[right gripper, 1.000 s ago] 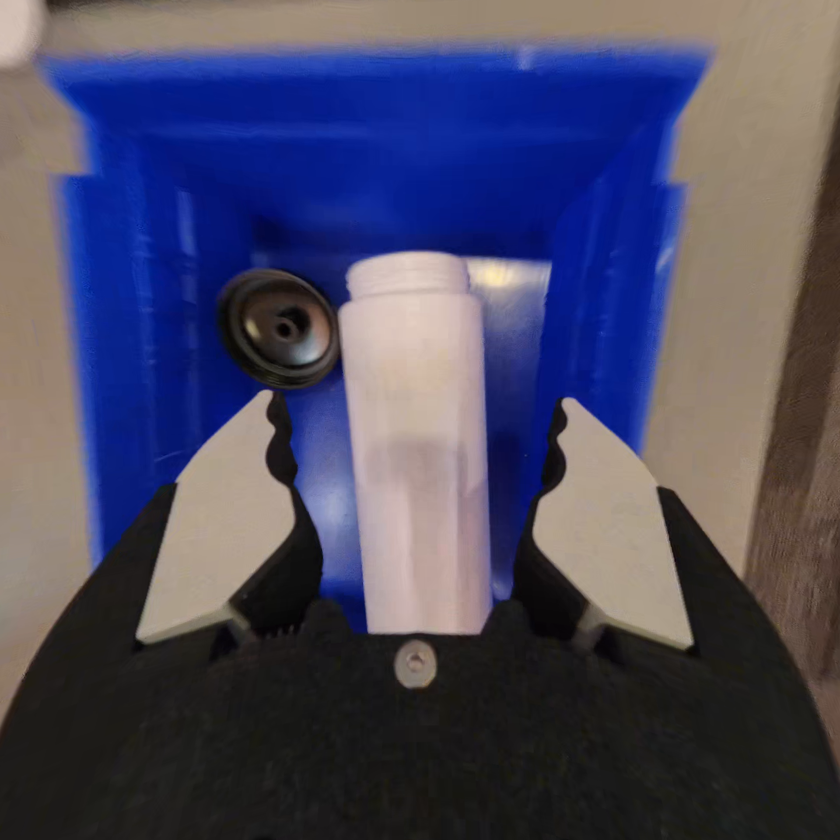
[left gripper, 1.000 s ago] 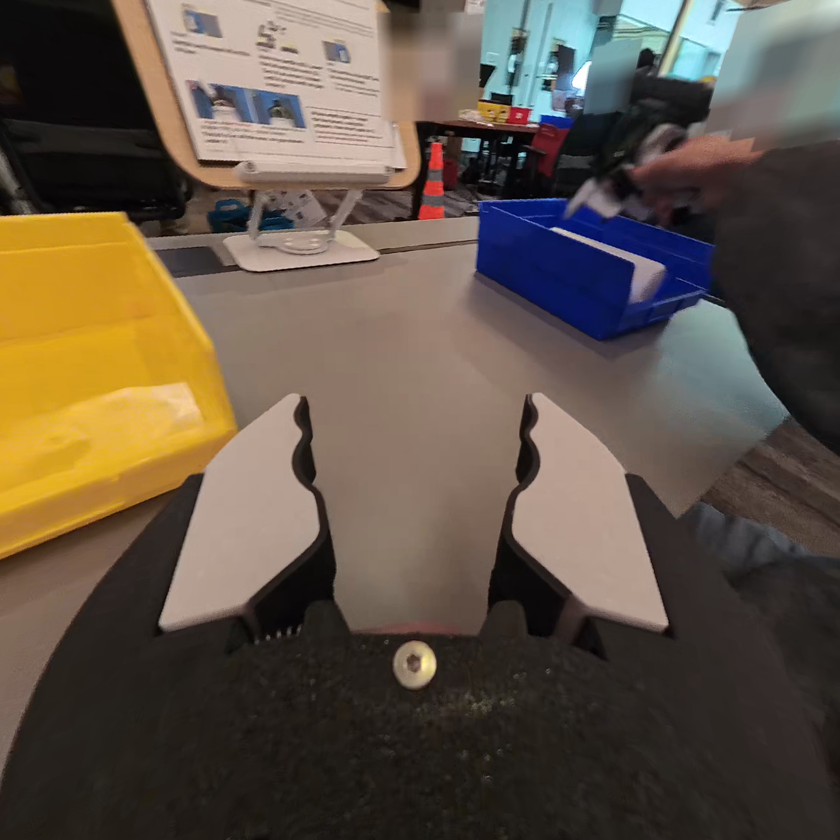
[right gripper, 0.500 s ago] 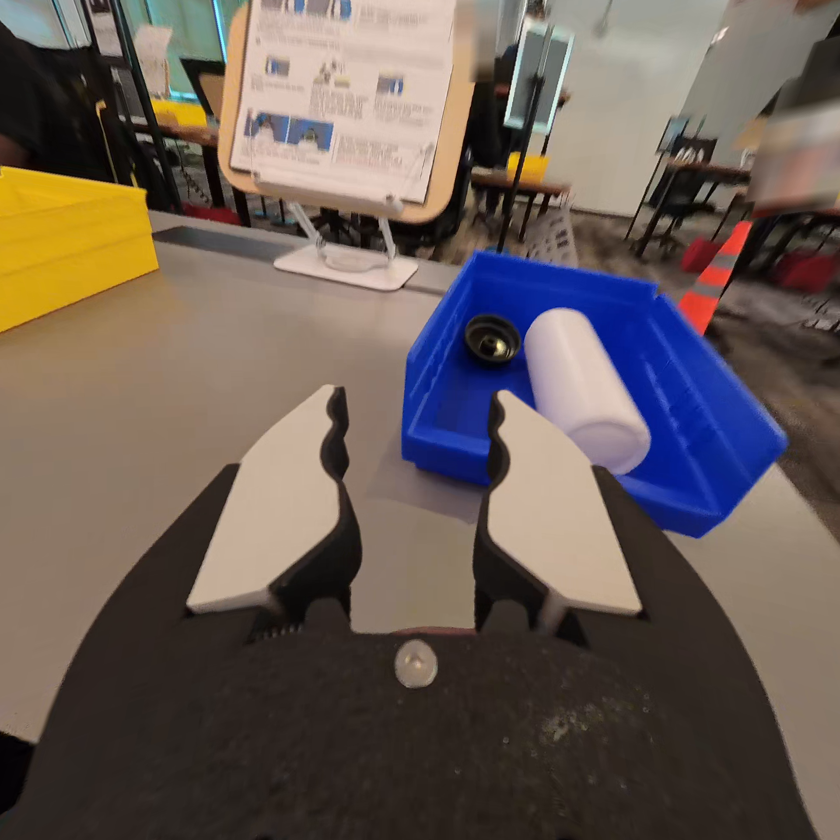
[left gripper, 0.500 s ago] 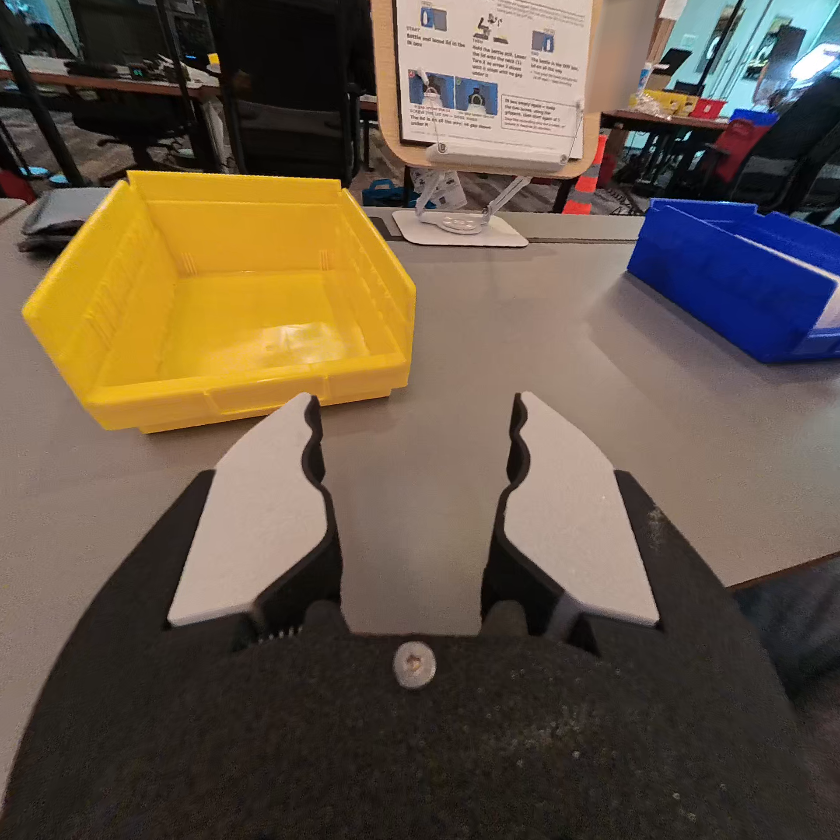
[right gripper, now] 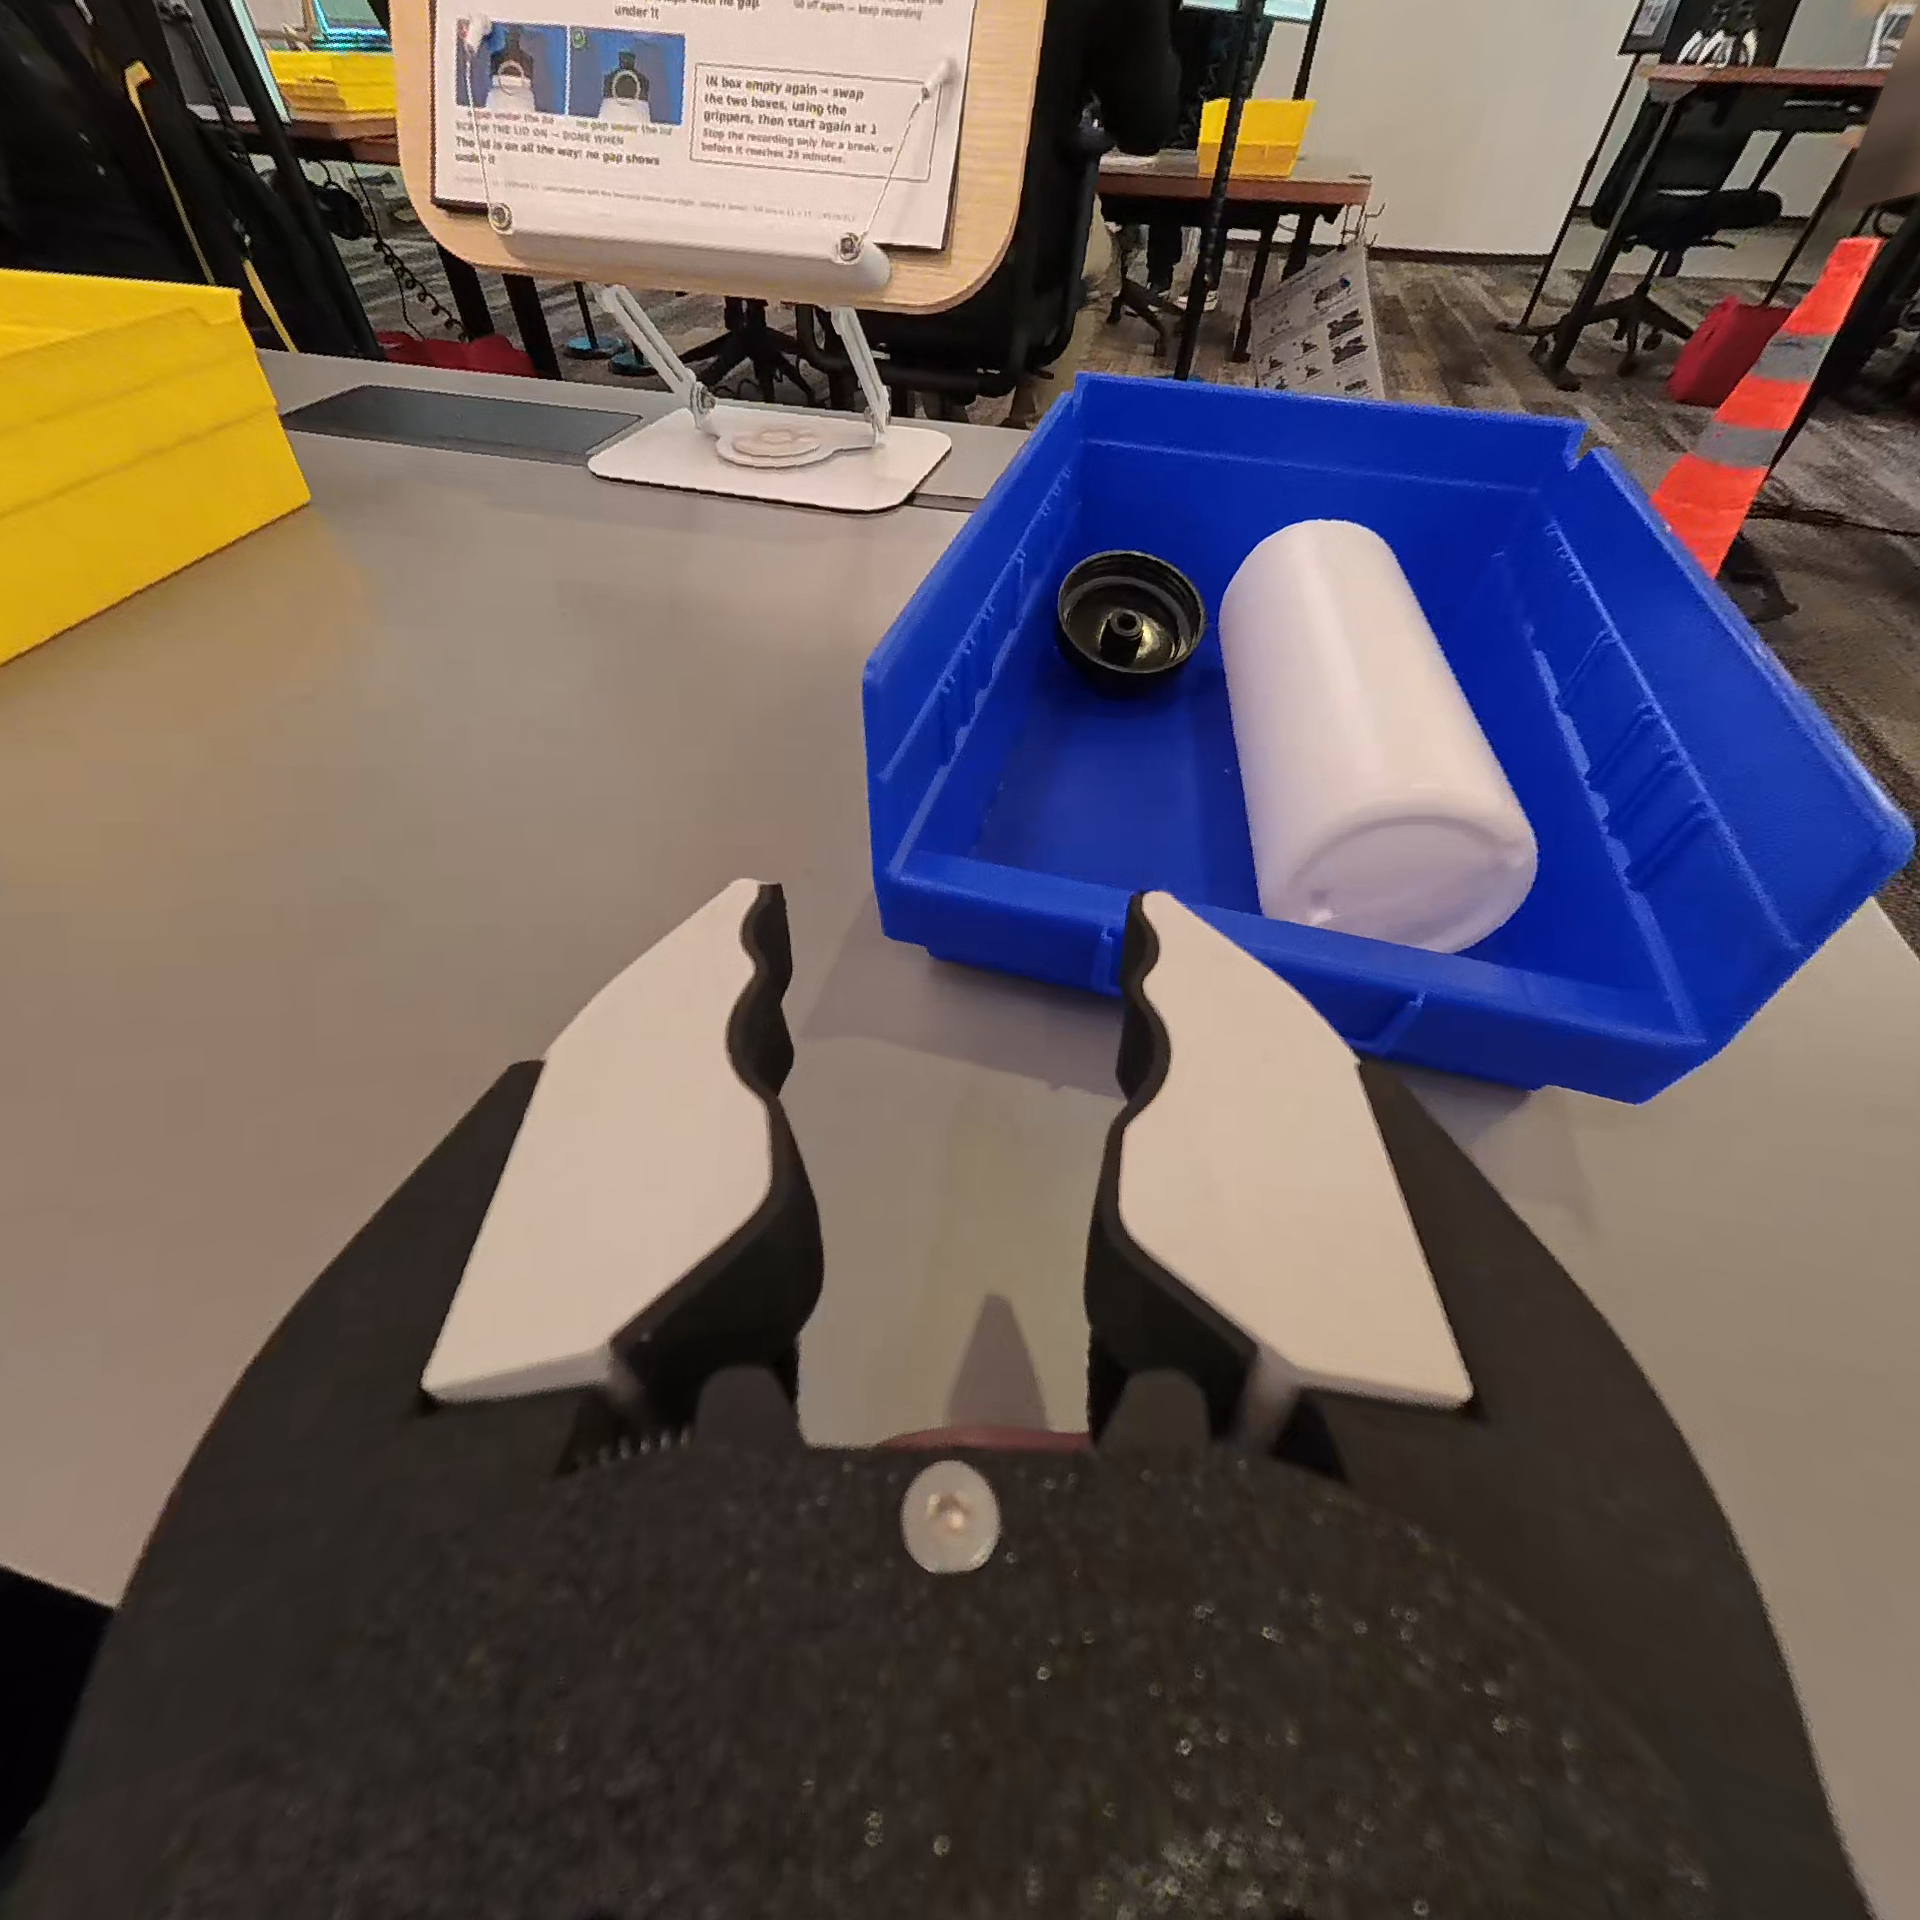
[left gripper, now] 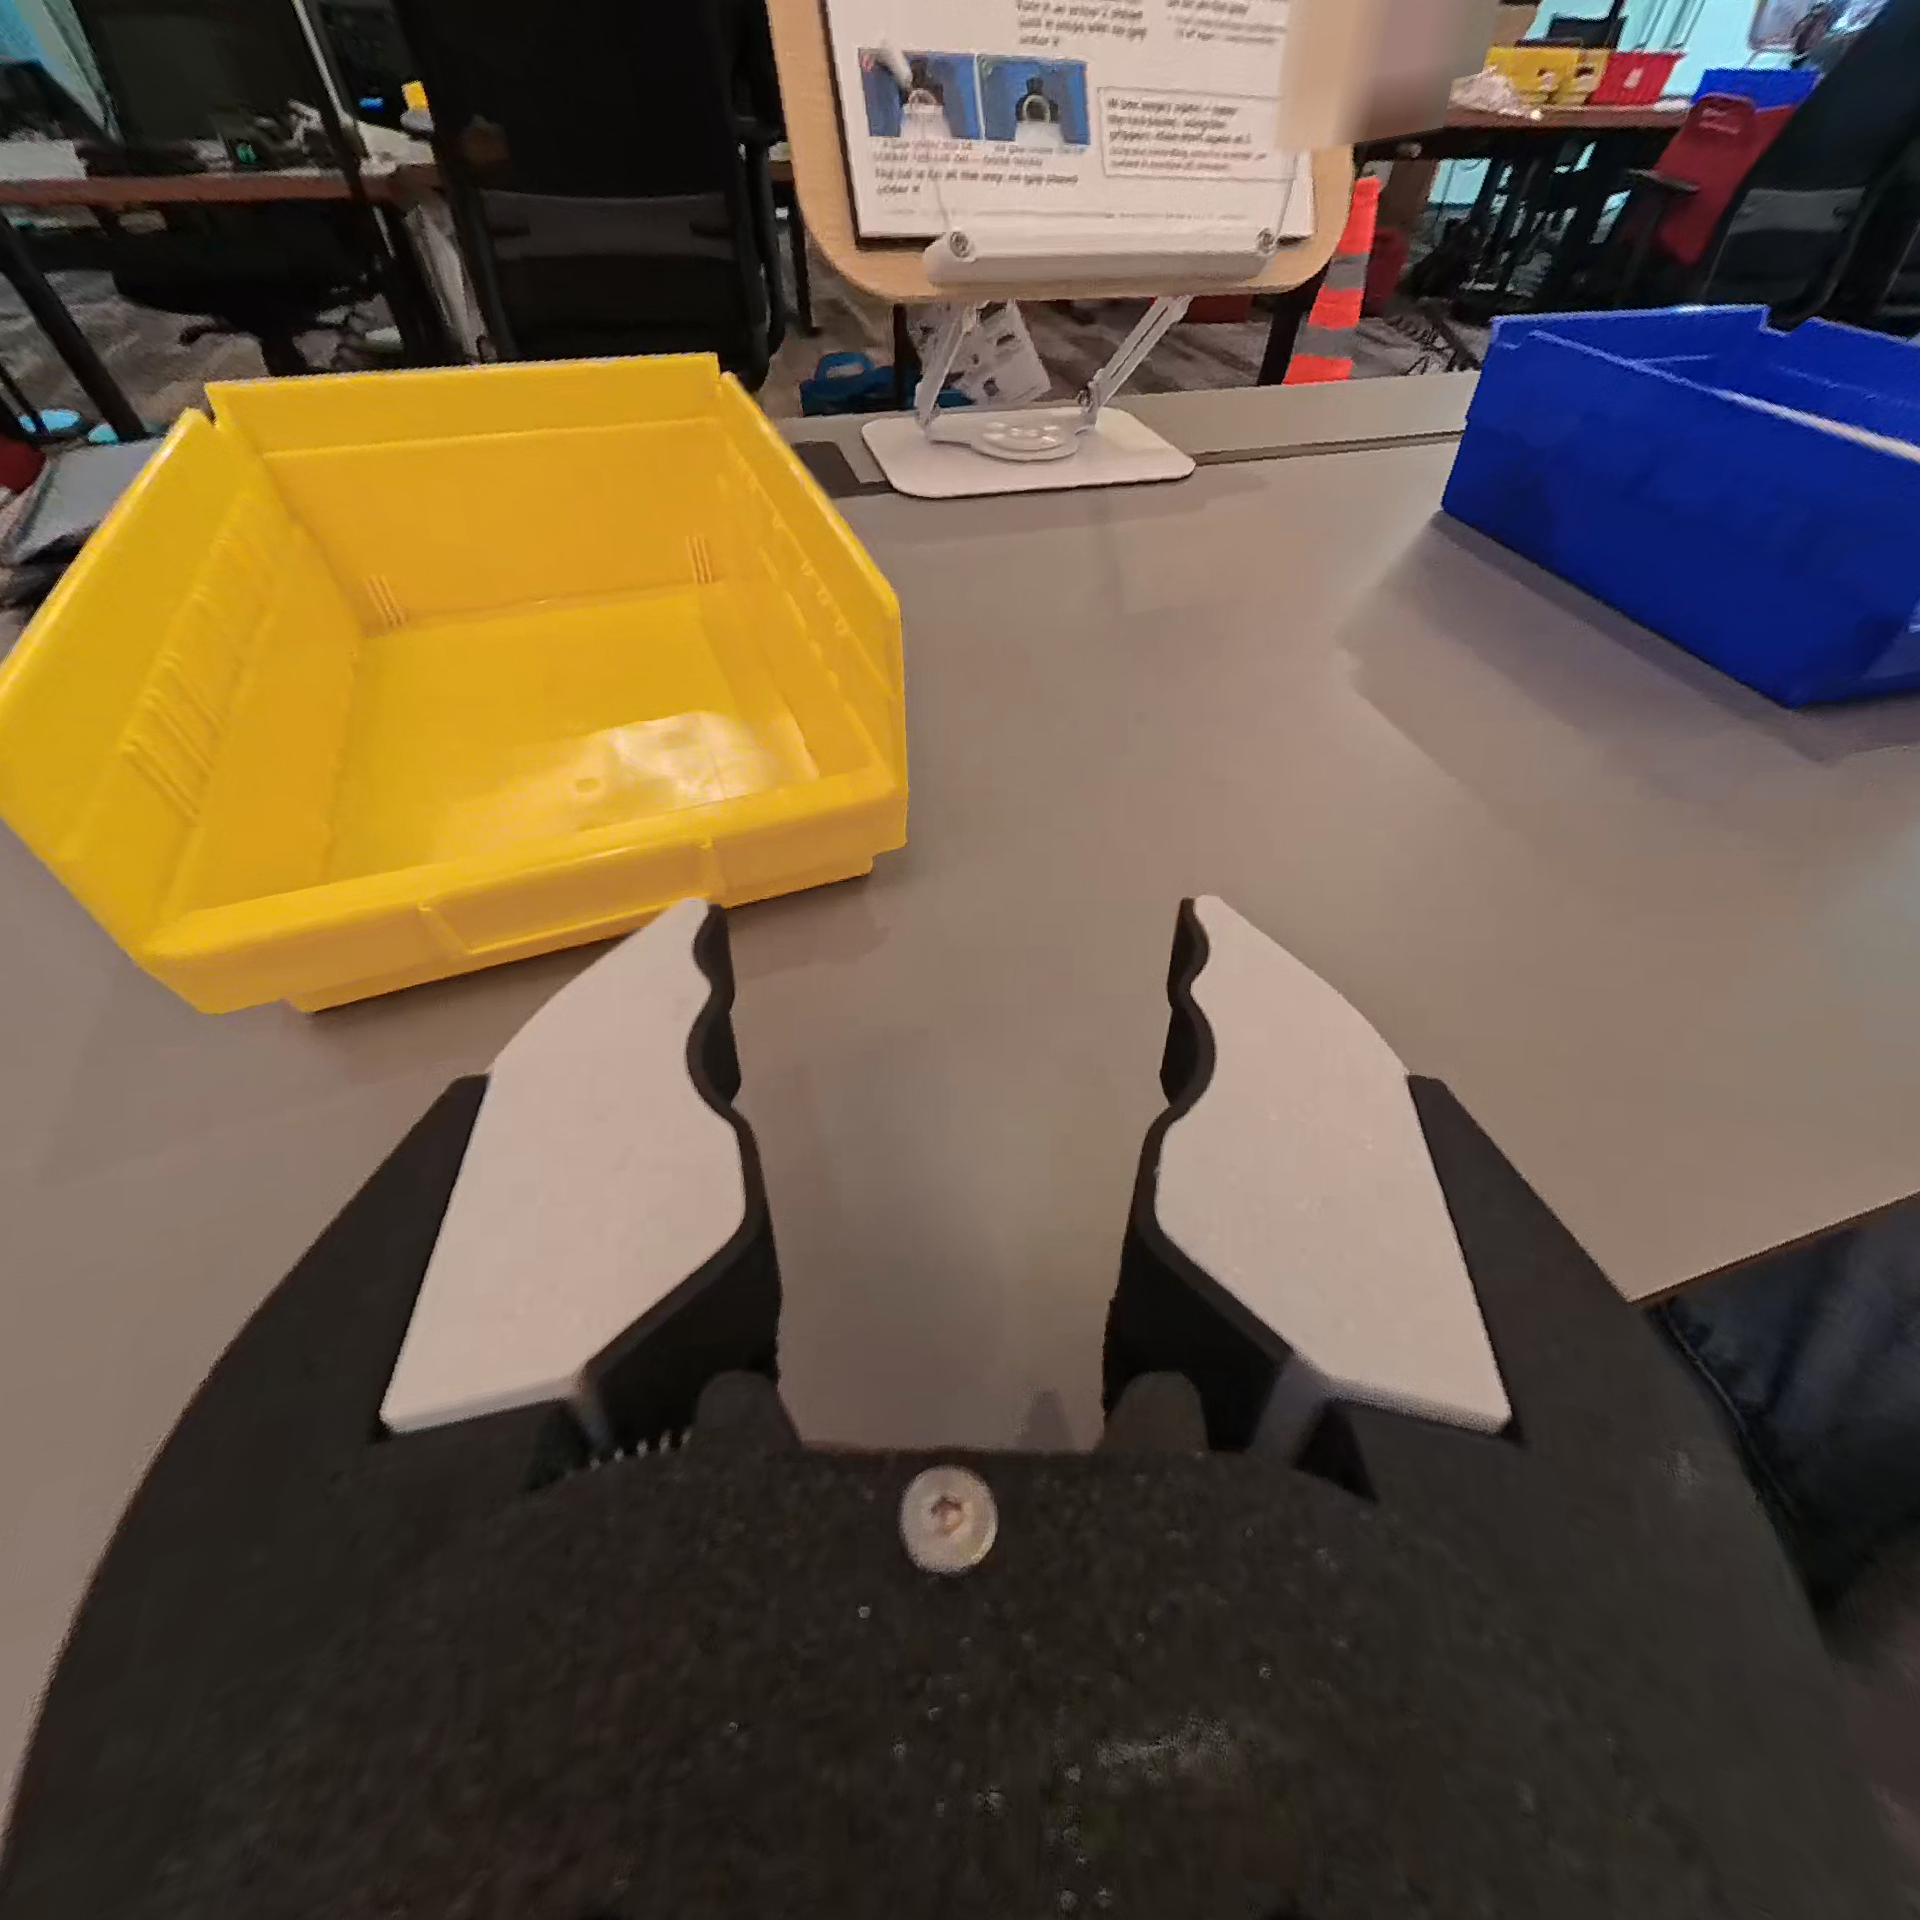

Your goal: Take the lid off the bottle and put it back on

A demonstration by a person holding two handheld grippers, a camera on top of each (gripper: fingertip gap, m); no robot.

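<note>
- The left gripper (left gripper: 951, 925) has its fingers spread over bare tabletop (left gripper: 1195, 748) and holds nothing; the right gripper (right gripper: 951, 914) is the same, fingers apart and empty, just short of the blue bin (right gripper: 1787, 831).
- The bottle (right gripper: 1361, 727) lies on its side in the blue bin, base toward the camera and neck hidden at the far end. The lid (right gripper: 1129, 621) is off and sits beside it, open side up, near the bin's left wall.
- Judged from this, the lid is already removed and refitting has not begun.
- Risks from here:
  - The bottle is smooth and round, so a pinch off its middle could let it roll or squirt out of the fingers.
  - The lid sits close to the bin wall and the bottle, so a finger may catch the wall or nudge the lid away.
  - The lid faces up and must be turned over; a poor hold could drop it.
  - If the lid meets the neck tilted, the threads may cross and leave a gap.
- Count: two grippers, one bottle, one lid, one blue bin, one yellow bin (left gripper: 260, 894) with nothing in it on the table, one instruction board on a stand (right gripper: 686, 260), one orange cone (right gripper: 1766, 416).
</note>
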